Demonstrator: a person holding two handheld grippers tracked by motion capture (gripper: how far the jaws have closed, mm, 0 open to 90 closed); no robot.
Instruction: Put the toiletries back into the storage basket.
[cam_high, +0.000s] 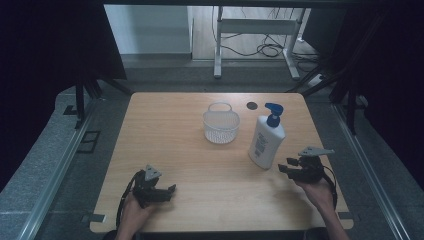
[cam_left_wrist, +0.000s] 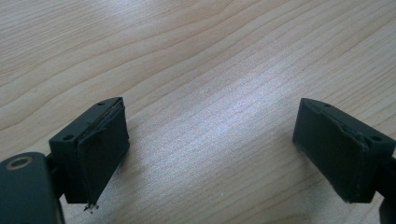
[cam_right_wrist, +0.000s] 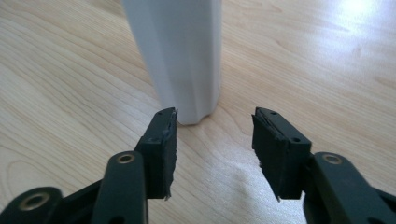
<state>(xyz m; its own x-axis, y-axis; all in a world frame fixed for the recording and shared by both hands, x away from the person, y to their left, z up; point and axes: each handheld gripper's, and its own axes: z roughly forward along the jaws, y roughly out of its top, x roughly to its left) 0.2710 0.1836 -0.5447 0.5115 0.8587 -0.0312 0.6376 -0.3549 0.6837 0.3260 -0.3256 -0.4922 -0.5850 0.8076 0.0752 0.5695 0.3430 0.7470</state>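
A white pump bottle (cam_high: 266, 140) with a blue pump head stands upright on the wooden table (cam_high: 190, 150), right of centre. My right gripper (cam_high: 286, 166) is just to its right, pointing at its base, open with nothing between the jaws. In the right gripper view the bottle's white body (cam_right_wrist: 180, 56) rises just beyond the fingertips (cam_right_wrist: 166, 135). A small white mesh basket (cam_high: 221, 123) sits behind and to the left of the bottle. Near the table's front left edge my left gripper (cam_high: 170, 192) rests open; its jaws stand wide over bare wood (cam_left_wrist: 210, 121).
A dark round spot (cam_high: 251, 105) marks the tabletop behind the basket. Grey floor and metal rails surround the table; a white stand with cables (cam_high: 260, 45) is beyond the far edge.
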